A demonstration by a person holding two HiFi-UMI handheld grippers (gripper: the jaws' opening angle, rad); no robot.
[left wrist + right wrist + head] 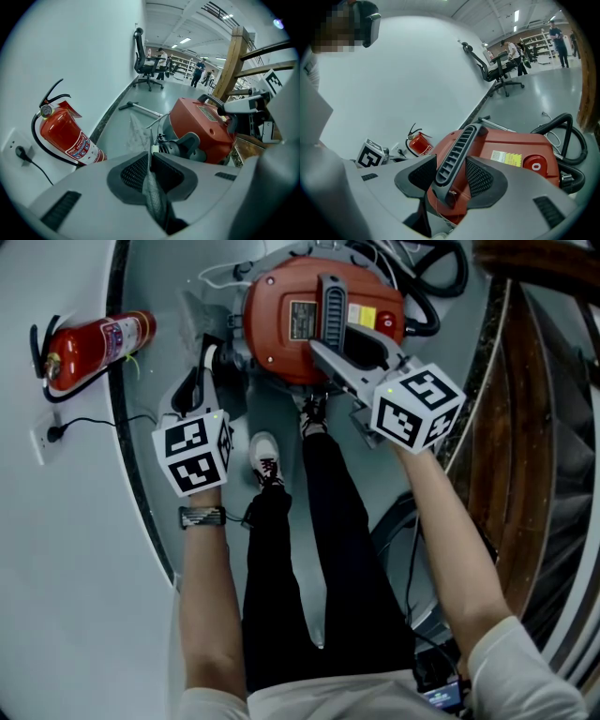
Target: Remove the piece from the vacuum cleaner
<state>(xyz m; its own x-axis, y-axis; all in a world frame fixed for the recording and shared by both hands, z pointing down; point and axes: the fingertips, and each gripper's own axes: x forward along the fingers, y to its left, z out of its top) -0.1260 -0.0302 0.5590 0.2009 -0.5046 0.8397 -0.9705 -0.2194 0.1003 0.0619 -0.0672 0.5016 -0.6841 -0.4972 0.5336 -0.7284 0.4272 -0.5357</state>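
Note:
The red vacuum cleaner [281, 329] lies on the grey floor in front of my feet, its dark ribbed handle [331, 310] on top. My right gripper [325, 351] reaches in from the right, and its jaws are shut on that handle [454, 154], one pad on each side. My left gripper [208, 360] sits left of the vacuum and points steeply down. It is shut on a thin, grey, mesh-like flat piece [153, 194] that stands edge-on between the pads. A pale translucent sheet [135, 131] shows beyond the tips, beside the vacuum's grey inlet [180, 147].
A red fire extinguisher [94, 345] lies by the white wall at the left, near a socket with a black plug [49, 433]. A black hose [436, 282] coils behind the vacuum. Wooden framing [520, 427] stands at the right. My shoes [266, 457] are just below the vacuum.

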